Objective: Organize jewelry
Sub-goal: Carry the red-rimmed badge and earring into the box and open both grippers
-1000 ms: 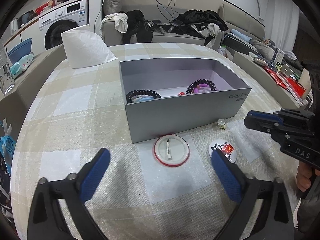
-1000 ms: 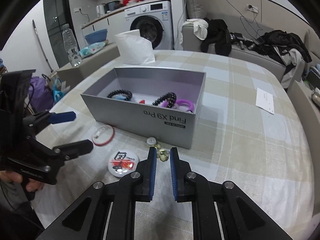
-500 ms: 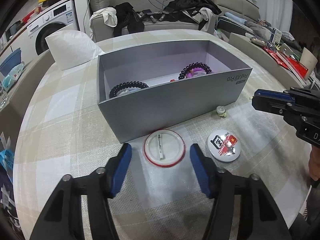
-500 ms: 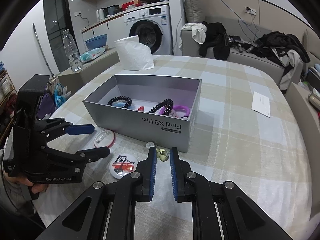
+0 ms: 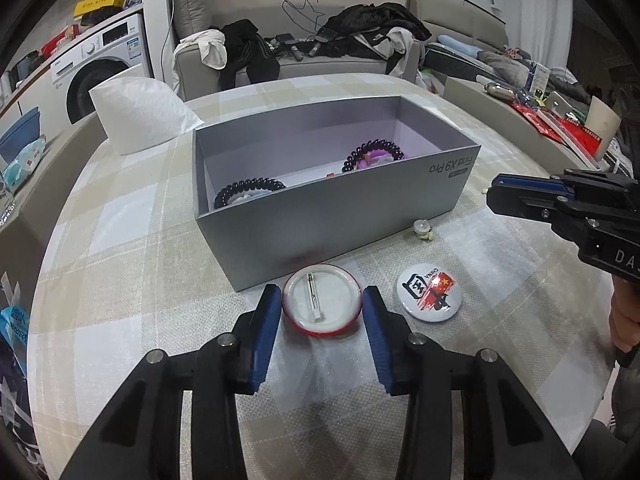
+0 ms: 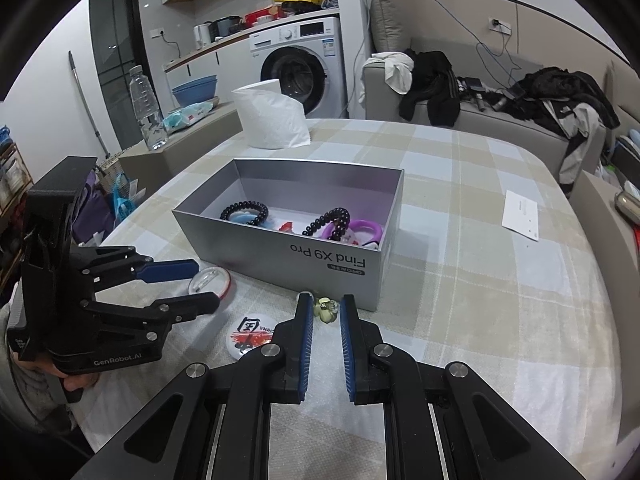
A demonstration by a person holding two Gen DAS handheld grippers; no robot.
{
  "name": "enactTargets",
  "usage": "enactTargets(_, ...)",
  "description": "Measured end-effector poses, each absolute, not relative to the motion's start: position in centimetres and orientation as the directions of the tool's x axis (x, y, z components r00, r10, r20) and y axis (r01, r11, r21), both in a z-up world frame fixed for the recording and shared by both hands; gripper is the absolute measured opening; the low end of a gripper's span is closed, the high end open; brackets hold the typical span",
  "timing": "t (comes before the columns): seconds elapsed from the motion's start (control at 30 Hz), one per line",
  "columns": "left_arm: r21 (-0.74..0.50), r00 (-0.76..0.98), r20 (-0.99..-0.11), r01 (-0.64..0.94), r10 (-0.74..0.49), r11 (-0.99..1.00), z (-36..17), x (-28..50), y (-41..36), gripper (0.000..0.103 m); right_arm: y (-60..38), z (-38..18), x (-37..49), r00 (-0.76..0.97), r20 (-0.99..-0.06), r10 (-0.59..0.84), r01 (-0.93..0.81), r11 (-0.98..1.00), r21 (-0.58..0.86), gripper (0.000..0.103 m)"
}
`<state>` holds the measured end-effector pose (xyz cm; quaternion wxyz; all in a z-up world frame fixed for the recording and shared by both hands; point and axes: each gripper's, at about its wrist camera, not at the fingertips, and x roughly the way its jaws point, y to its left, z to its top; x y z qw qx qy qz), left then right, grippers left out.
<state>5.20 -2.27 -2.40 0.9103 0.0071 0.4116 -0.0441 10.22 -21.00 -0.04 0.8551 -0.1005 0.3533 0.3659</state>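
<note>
Jewelry sits partly in the grey box [image 5: 328, 216] on the checked tablecloth [image 5: 120, 264] and partly loose in front of it. Inside the box lie a dark beaded bracelet [image 6: 244, 213] over something pale blue, a second dark beaded bracelet [image 6: 327, 221] beside a purple ring-shaped band [image 6: 366, 227], and a small red piece [image 6: 286, 225] between them. Just before the box's near wall, a red-rimmed pin badge [image 5: 321, 305] lies back-up with its pin showing, and the left gripper [image 5: 321, 312] brackets it, one blue pad on each side at the rim; whether the pads already press the rim or stand a hair off it is hard to tell from the left wrist view. A white printed badge [image 5: 429, 293] lies face-up just right of it. The right gripper [image 6: 323, 314] has its fingers parted only a little, with a small pale green charm [image 6: 325, 309] on the cloth between the fingertips, untouched. Another small pale charm [image 5: 424, 229] rests near the box's front wall.
</note>
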Motion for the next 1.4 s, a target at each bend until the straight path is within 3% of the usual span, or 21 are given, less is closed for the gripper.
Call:
enactTargets(0.7, -0.064, 0.818, -0.57, 0.051, -0.078, 0.997, 3.0, 3.0, -1.5, 0.036, -22.7, 2.9, 9.6, 0.54, -0.554, 0.634, -0.687, 0.712, 0.145, 0.013)
enactTargets(1.4, -0.078, 0.845, -0.534, -0.007, -0.035, 0.997, 3.8, 4.5, -0.4, 0.036, -22.6, 5.1, 10.0, 0.571, -0.498, 0.652, -0.686, 0.713, 0.147, 0.013)
